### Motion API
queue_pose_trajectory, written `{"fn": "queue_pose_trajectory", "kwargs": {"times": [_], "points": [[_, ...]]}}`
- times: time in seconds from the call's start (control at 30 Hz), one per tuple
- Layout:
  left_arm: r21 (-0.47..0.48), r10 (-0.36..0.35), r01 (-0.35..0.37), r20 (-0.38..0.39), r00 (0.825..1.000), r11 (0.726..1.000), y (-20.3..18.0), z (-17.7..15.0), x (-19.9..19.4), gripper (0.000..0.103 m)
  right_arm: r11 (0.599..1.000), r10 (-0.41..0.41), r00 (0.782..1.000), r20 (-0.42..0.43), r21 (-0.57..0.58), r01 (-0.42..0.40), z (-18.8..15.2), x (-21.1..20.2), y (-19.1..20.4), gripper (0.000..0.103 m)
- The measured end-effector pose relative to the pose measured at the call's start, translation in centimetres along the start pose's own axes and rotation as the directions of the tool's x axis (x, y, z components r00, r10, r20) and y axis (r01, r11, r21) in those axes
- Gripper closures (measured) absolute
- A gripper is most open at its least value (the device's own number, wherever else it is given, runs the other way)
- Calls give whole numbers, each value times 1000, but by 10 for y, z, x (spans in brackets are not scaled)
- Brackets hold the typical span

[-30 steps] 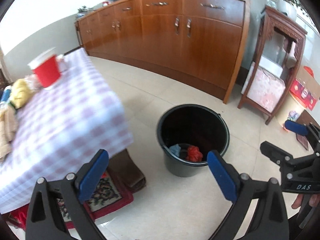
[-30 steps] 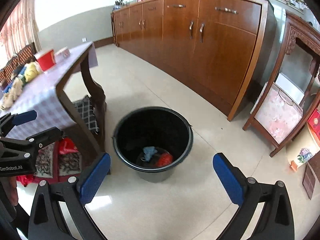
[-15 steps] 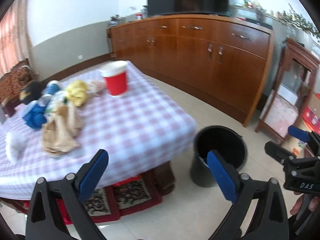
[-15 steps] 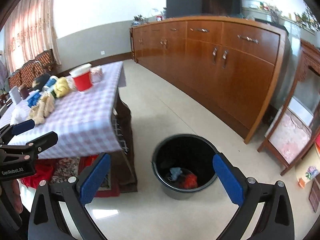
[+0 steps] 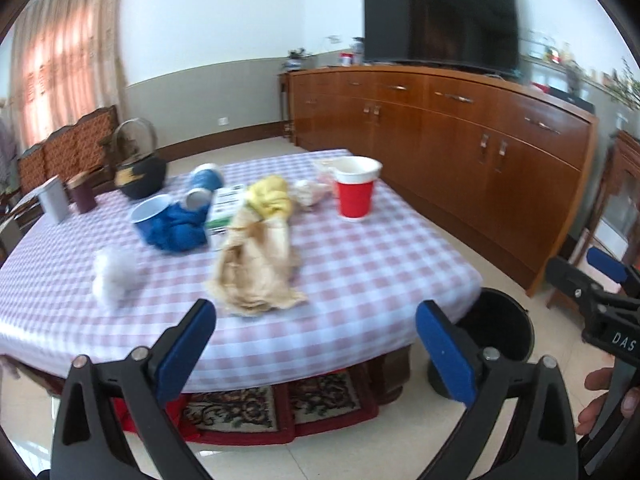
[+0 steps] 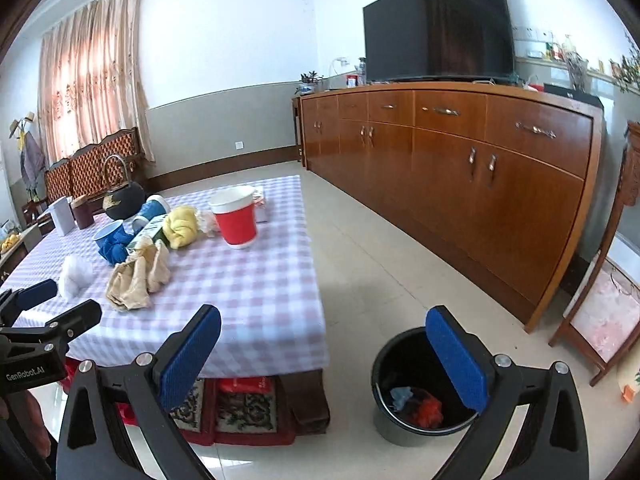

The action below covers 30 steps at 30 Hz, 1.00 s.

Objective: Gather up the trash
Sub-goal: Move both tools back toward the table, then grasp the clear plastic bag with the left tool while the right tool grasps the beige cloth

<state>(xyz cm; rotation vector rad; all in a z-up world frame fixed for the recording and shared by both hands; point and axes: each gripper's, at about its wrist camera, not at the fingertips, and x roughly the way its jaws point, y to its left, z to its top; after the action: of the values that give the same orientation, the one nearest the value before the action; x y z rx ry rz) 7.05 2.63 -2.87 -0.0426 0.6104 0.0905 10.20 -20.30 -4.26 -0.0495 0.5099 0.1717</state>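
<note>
Holding both tools with nothing between their blue pads, we have the left gripper spread wide over the near edge of the bench with its purple-and-white checked cloth, and the right gripper equally wide apart, hanging between the bench corner and the round black plastic bucket on the tiled floor just beside it. In that bucket we can see a crumpled blue scrap and a crumpled red scrap, so we judge that a small part of the collecting is done. Most of it is left, going by what lies on the cloth. Nearest to us sits a crumpled tan paper bag, with a white fluffy wad to its left. Behind those we see a blue paper cup lying on a bunched blue cloth, a green-and-white carton, and a scrunched yellow wrapper touching the top of the tan bag. Further back stand a red paper cup with a white rim, a pale crumpled wad beside it, and a tipped blue-and-white can. At the far end we make out a black iron kettle with a hoop handle, a dark brown cup and a small grey box; these look to us like keepers, not rubbish. We would take the tan bag next, as it lies closest to the left gripper.
</note>
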Motion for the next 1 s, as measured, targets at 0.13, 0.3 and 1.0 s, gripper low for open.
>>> {"fn": "queue_pose_trajectory", "kwargs": {"times": [0.13,0.3,1.0], "points": [[-64,40,-39,1,999,997,34,-5,-2,0,998,34,999,-24,-50,-35,8,8,27,0],[-133,98,-95,15,995,986,72,-9,-5,0,994,83,997,3,-74,-82,15,10,54,0],[-192,256,-261,-52,965,946,177,-26,25,1,945,237,962,-134,-199,-261,14,84,187,0]]}}
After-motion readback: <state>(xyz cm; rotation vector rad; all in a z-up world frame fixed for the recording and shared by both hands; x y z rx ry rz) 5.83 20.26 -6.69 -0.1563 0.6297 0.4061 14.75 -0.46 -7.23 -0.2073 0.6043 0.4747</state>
